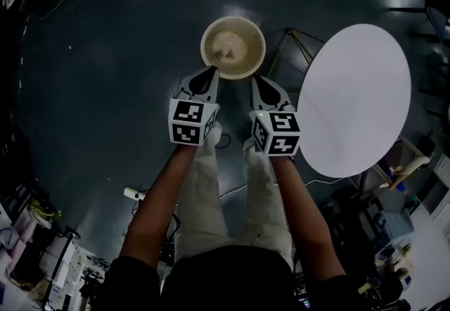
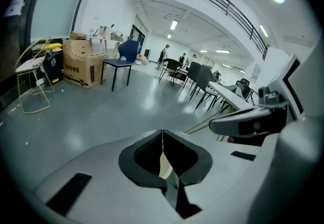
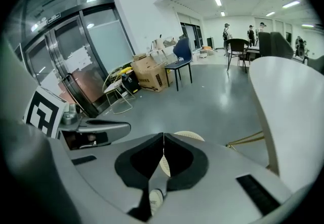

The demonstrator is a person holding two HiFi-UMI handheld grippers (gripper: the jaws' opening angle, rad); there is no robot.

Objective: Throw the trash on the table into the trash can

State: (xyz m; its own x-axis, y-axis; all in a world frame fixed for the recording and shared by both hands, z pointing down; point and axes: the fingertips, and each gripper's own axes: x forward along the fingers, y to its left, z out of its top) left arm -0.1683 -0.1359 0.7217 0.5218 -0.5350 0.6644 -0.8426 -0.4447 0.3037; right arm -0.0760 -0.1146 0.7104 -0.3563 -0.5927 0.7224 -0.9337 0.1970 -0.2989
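Observation:
A cream perforated trash can (image 1: pixel 233 47) stands on the dark floor, seen from above. Just right of it is a round white table (image 1: pixel 355 98). I hold both grippers side by side over the floor, on the near side of the can's rim. The left gripper (image 1: pixel 212 70) points at the rim's near left, and its jaws are shut with nothing between them (image 2: pixel 162 133). My right gripper (image 1: pixel 255 79) is also shut and holds nothing (image 3: pixel 163 138). The can's mesh (image 3: pixel 194 136) shows just beyond the right jaws. No trash is in view.
A gold wire frame (image 1: pixel 292 42) stands between the can and the table. Across the floor are cardboard boxes (image 2: pixel 81 66), a blue chair (image 2: pixel 124 58), a gold wire stand (image 2: pixel 33 73) and rows of dark chairs (image 2: pixel 200 78). People stand far off.

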